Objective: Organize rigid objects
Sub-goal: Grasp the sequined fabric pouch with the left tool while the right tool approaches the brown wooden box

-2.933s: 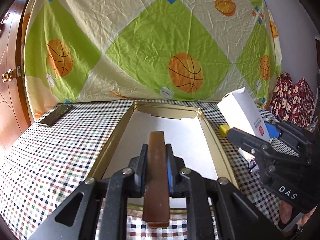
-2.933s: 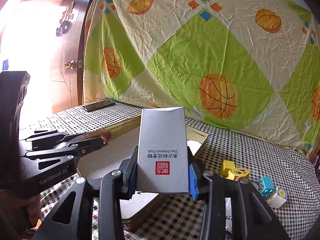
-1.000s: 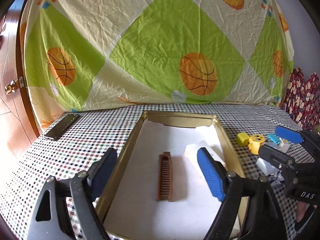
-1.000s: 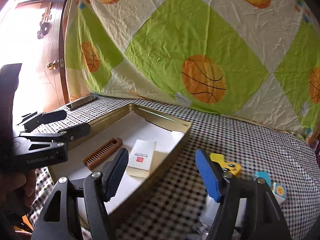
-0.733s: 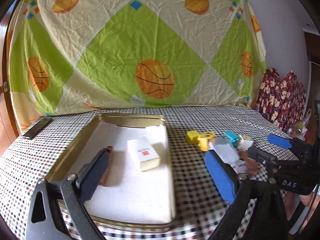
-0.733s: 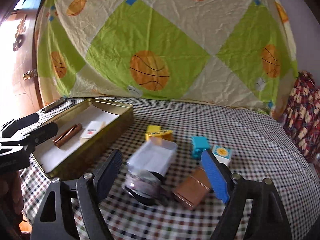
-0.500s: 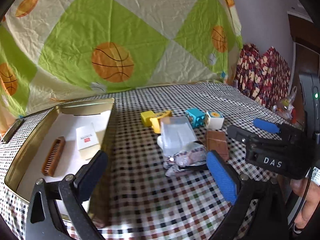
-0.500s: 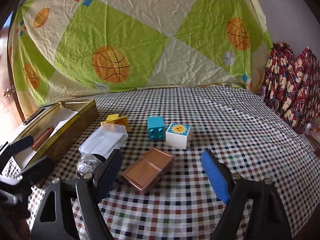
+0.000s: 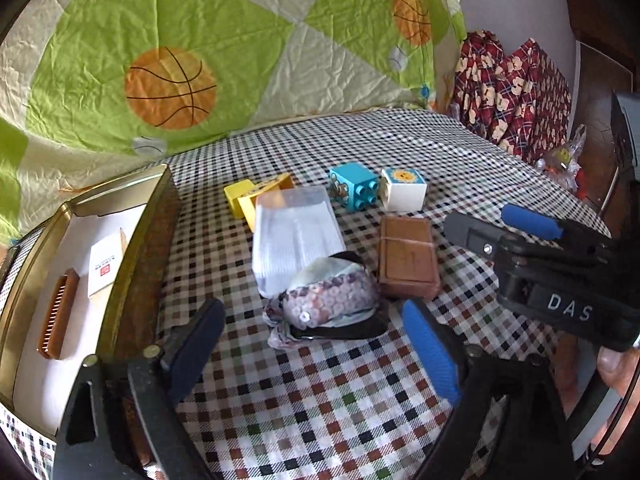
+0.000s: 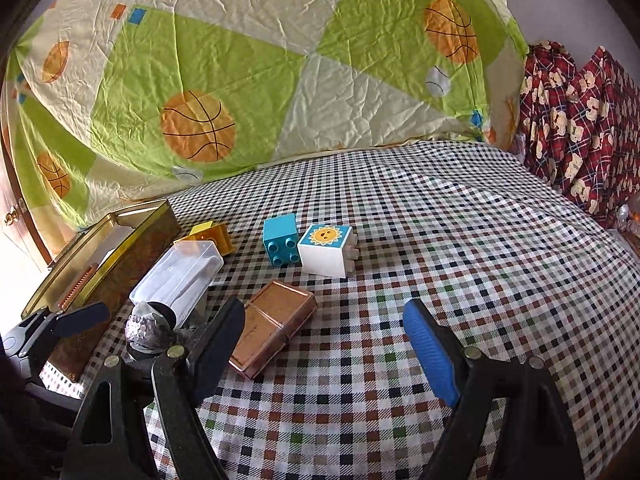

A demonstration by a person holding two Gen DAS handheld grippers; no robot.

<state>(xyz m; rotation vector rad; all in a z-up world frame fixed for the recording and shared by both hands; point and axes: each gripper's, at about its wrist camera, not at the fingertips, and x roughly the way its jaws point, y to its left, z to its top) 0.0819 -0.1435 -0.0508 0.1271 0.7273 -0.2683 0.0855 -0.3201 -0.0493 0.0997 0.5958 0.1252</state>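
Both grippers swung off the tin to the loose pile since earlier; comb + white box now lie inside it. Your left gripper: jaws just closing in, wide apart, nothing held, bead pouch ahead. Right gripper: wide, empty, by brown case. Left on cloth: clear box, yellow, blue, sun blocks — approx 2 done, 6 to go

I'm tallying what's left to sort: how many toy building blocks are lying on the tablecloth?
3: a yellow block by the gold tin, a blue block and a white sun block side by side. The clear box may hide more.
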